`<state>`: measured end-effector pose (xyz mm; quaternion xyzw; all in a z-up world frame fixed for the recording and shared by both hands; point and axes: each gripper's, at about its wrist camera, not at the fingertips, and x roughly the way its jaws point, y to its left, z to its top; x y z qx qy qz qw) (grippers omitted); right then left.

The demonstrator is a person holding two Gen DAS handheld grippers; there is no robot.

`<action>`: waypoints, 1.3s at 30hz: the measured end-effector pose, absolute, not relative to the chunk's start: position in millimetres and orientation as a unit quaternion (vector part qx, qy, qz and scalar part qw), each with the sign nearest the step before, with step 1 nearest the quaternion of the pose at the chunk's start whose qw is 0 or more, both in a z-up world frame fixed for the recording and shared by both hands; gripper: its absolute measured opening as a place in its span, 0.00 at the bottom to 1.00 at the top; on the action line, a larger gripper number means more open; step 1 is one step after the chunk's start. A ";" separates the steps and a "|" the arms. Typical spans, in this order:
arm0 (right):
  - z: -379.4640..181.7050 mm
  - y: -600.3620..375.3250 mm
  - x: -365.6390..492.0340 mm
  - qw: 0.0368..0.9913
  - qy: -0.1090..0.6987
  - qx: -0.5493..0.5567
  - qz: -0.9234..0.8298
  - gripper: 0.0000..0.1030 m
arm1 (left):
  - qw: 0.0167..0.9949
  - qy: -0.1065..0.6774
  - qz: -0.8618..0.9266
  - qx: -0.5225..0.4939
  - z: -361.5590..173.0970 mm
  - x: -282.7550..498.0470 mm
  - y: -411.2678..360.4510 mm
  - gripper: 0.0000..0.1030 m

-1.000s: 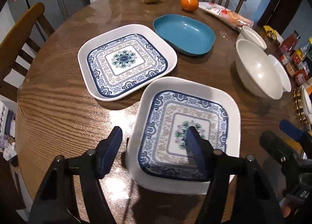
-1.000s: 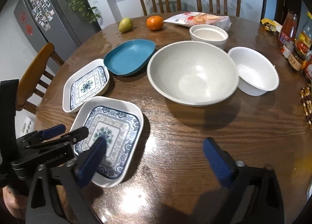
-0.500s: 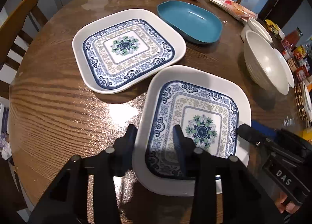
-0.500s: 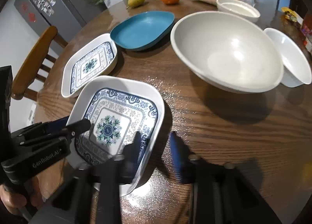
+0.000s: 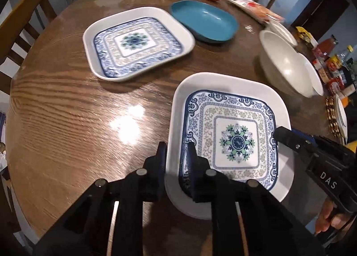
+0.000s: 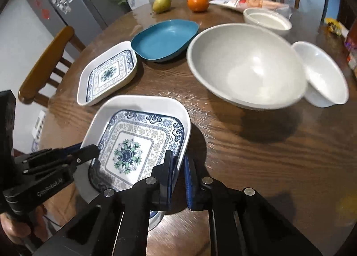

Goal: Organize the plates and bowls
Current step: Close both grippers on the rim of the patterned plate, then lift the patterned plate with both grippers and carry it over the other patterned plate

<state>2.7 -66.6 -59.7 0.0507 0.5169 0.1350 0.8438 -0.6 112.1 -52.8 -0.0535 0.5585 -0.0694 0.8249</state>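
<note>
A square white plate with a blue pattern, the near plate [image 5: 232, 135] [image 6: 138, 142], is held by both grippers. My left gripper [image 5: 176, 157] is shut on its left rim; it also shows in the right wrist view [image 6: 89, 151]. My right gripper [image 6: 178, 162] is shut on its right rim; it also shows in the left wrist view [image 5: 283, 133]. A second patterned plate [image 5: 136, 44] [image 6: 107, 75] lies farther back. A teal dish [image 5: 205, 21] [image 6: 165, 39], a large grey bowl [image 6: 245, 64] [image 5: 285, 66] and two smaller white bowls [image 6: 323, 73] [image 6: 266, 20] stand beyond.
The round wooden table [image 5: 67, 122] carries a pear [image 6: 161, 4], an orange [image 6: 198, 3], a snack packet [image 6: 252, 2] and bottles [image 5: 328, 48] at the right edge. Wooden chairs [image 6: 44, 64] stand around the table.
Both grippers closed from wide open onto opposite rims of the near plate. The plate now appears tilted and slightly raised off the table.
</note>
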 end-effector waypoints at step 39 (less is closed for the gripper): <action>-19.6 -50.4 18.0 0.839 0.473 0.030 0.268 0.25 | 0.853 0.498 0.055 -0.146 -25.0 18.8 171.2 0.72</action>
